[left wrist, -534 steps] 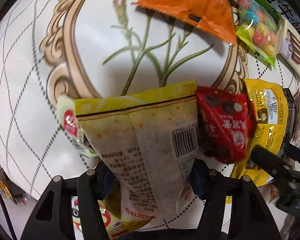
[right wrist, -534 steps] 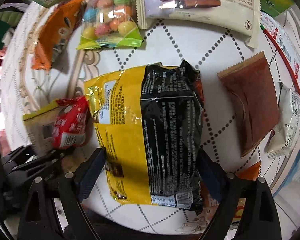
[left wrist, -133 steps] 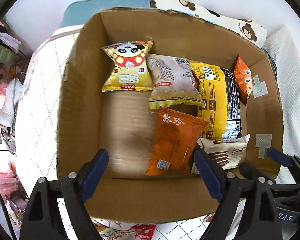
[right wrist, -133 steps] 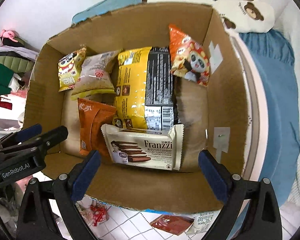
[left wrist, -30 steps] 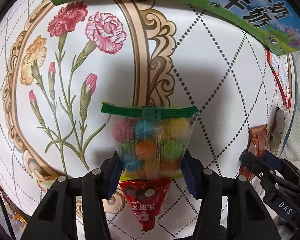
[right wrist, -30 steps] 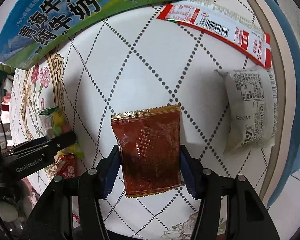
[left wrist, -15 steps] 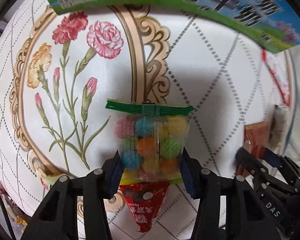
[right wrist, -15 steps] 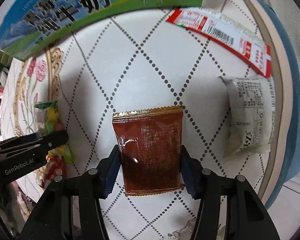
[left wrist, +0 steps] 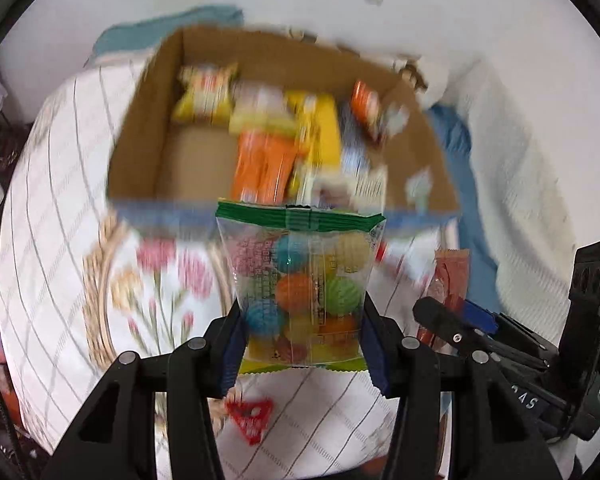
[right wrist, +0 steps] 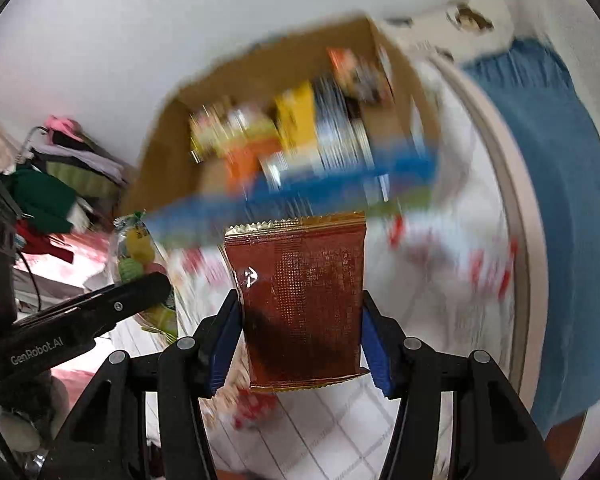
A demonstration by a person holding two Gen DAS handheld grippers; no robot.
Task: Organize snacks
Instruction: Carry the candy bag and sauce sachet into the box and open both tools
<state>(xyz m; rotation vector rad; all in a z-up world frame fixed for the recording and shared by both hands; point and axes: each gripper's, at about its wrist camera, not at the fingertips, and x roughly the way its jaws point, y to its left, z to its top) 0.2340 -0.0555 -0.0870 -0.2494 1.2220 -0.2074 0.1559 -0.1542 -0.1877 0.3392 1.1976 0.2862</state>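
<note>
My left gripper (left wrist: 302, 340) is shut on a clear bag of coloured candy balls (left wrist: 300, 284) with a green top seal, held up off the table. My right gripper (right wrist: 300, 340) is shut on a dark red snack packet (right wrist: 300, 300) with gold crimped ends, also lifted. Beyond both, blurred by motion, stands an open cardboard box (left wrist: 140, 128) (right wrist: 160, 148) holding several snack packs in yellow, orange and white. The right gripper with its red packet (left wrist: 452, 276) shows at the right of the left wrist view. At the left of the right wrist view, the candy bag (right wrist: 136, 256) shows in the left gripper.
A small red packet (left wrist: 250, 416) lies on the flower-patterned, diamond-checked tablecloth (left wrist: 60, 280) below my left gripper. A blue-and-green milk carton (right wrist: 300, 192) lies in front of the box. Blue cloth (right wrist: 572, 200) is at the right, piled clothes (right wrist: 52, 184) at the left.
Both grippers have risen and tilted up with their packets, lifting them off the table. The view has swung from the tabletop to the cardboard box and wall behind it.
</note>
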